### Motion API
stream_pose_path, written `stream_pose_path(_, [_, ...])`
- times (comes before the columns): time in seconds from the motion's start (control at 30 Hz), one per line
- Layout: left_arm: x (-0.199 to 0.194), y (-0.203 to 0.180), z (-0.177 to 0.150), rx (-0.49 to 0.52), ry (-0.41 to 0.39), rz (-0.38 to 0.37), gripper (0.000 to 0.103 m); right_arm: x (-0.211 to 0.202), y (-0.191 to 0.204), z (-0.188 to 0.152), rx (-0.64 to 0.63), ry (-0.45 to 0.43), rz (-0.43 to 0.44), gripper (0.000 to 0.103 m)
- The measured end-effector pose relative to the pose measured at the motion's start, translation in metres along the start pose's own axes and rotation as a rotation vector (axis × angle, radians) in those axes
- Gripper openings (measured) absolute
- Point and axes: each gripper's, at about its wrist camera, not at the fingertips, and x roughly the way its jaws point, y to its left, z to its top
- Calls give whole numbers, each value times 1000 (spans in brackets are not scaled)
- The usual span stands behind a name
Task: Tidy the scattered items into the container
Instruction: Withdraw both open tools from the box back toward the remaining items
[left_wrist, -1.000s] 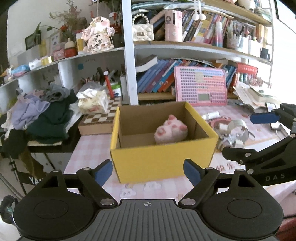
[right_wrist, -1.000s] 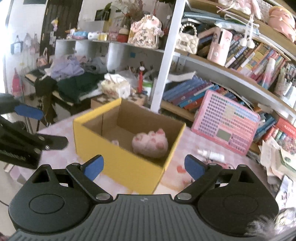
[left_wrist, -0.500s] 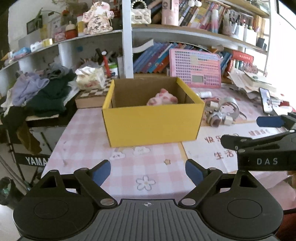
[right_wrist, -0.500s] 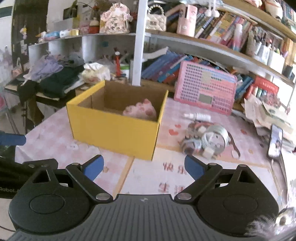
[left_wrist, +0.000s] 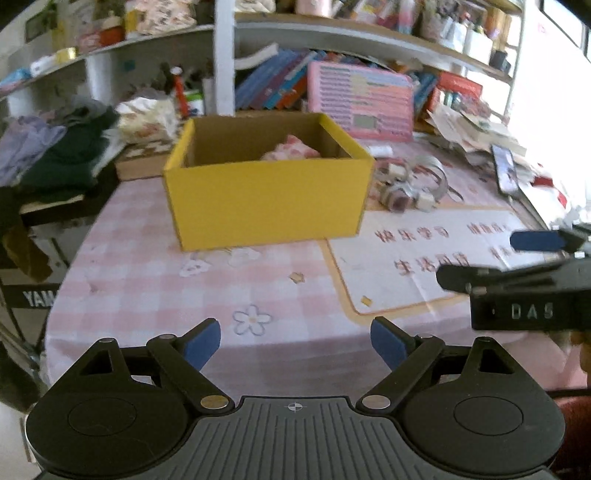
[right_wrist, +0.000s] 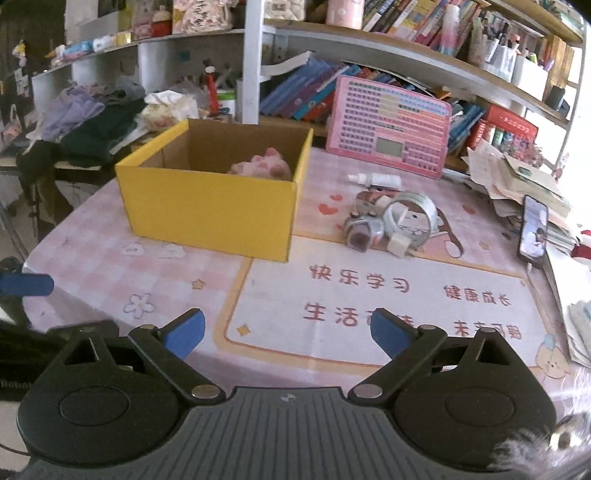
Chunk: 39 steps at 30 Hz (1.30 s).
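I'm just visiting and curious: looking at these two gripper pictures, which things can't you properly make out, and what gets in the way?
- Pink plush toy: the yellow box front wall hides its lower part in both views.
- Silver tape rolls: blurred in the left wrist view; their count stays unclear.
- Phone screen: too small to read, right wrist view.
- Left gripper: cut off by the right view's left edge; only one blue pad shows there.

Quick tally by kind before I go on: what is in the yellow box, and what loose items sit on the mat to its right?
Pink plush toy, in the yellow box: 1
Tape rolls: 2
Small white bottle: 1
Phone: 1
Total: 5
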Motion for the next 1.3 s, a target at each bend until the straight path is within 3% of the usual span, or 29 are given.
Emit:
stream_pose_path(0.67, [37,-54,18,119,54,-126,91,6,-54,-18,113,77,-74,98])
stream_pose_path(1.3, [95,-136,54,209,112,-195,91,34,-148,-24,203,158,-143,97])
